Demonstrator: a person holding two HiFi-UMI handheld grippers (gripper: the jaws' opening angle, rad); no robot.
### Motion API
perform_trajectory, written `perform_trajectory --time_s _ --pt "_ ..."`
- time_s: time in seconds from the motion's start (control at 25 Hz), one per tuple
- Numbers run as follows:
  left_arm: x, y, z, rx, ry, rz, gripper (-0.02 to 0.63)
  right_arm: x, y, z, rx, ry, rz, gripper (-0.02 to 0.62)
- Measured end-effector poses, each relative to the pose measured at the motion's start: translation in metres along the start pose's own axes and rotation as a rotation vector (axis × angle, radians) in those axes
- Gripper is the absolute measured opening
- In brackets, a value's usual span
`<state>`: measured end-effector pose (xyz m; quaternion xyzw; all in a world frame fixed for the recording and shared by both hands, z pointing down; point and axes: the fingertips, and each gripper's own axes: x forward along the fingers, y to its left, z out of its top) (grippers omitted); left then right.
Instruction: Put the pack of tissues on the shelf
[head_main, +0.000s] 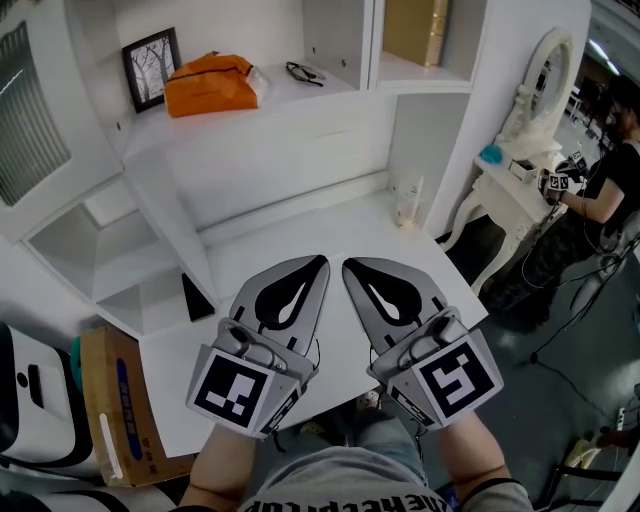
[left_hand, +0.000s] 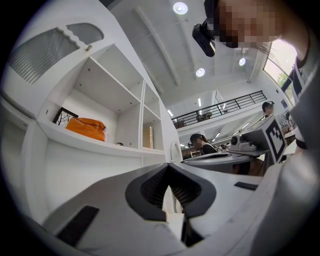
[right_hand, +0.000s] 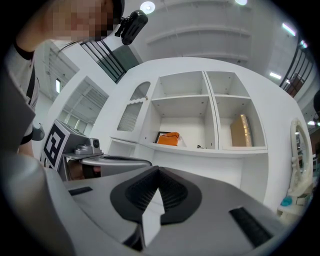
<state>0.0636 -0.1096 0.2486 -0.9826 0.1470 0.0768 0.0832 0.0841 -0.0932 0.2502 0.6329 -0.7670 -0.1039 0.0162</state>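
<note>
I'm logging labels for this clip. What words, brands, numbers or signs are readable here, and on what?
No text reads well enough to quote.
Blue print on the box: too blurred to read.
Dark lettering on the shirt: upside down, cut by the frame edge, unreadable.
Square markers on the left gripper and right gripper: patterns only, no words.
Tissue pack: no print visible.

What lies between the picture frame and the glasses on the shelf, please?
The orange pack of tissues lies between the picture frame and the glasses, seen best in the head view.
</note>
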Motion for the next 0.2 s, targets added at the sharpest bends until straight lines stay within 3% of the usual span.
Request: perform_trajectory --time_s 0.2 --pt "-0.0062 -0.0044 -0.0051 -0.015 0.042 -0.004 0.04 -0.0027 0.0043 0.0005 0.001 -0.001 0.0 0.011"
